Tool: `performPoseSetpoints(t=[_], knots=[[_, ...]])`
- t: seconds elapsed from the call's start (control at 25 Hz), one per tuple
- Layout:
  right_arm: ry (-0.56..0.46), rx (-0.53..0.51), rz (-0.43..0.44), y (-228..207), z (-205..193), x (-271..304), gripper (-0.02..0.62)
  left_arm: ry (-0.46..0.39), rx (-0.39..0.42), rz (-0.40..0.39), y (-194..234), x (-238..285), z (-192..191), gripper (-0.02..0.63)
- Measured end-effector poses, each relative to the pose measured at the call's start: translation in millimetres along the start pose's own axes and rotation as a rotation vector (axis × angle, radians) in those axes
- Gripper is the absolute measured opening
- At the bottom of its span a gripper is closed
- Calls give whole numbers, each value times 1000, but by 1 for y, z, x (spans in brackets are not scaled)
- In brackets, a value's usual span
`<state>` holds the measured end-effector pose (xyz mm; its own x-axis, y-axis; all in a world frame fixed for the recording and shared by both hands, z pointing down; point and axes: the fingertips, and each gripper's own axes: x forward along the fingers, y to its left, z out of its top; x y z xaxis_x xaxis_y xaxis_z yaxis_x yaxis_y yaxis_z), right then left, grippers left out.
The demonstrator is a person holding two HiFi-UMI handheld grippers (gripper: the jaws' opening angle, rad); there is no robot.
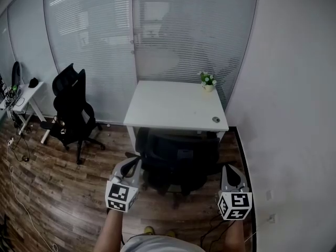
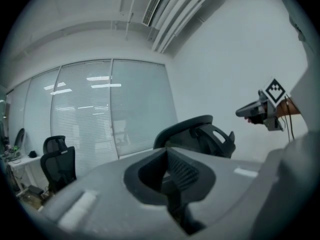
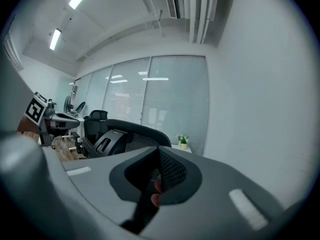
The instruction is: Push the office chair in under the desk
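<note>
In the head view a black office chair (image 1: pixel 178 159) stands in front of the white desk (image 1: pixel 176 106), its seat partly under the desktop and its back toward me. My left gripper (image 1: pixel 135 160) is shut and empty at the left edge of the backrest. My right gripper (image 1: pixel 229 168) is also shut and empty, just right of the chair. I cannot tell whether either one touches it. In the left gripper view the closed jaws (image 2: pixel 167 154) point past the backrest (image 2: pixel 197 134), with the right gripper (image 2: pixel 262 109) beyond. The right gripper view shows its closed jaws (image 3: pixel 157 156), the backrest (image 3: pixel 125 134) and the left gripper (image 3: pixel 50 116).
A small potted plant (image 1: pixel 208 81) and a round cable port (image 1: pixel 216 119) sit on the desk's right side. A second black chair (image 1: pixel 71 109) and another white desk (image 1: pixel 26 96) stand at the left. A white wall (image 1: pixel 294 114) runs close along the right. Cables (image 1: pixel 16 182) lie on the wood floor.
</note>
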<state>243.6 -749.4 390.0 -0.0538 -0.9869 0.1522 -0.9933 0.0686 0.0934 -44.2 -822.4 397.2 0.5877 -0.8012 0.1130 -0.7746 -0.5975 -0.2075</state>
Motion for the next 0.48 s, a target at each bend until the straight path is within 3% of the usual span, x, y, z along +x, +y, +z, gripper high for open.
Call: performPoseSetpoints(t=[0.48], knots=[[3,2,-37,9,-1,-5,2,-14,3,-35,5,-2,0,-2]])
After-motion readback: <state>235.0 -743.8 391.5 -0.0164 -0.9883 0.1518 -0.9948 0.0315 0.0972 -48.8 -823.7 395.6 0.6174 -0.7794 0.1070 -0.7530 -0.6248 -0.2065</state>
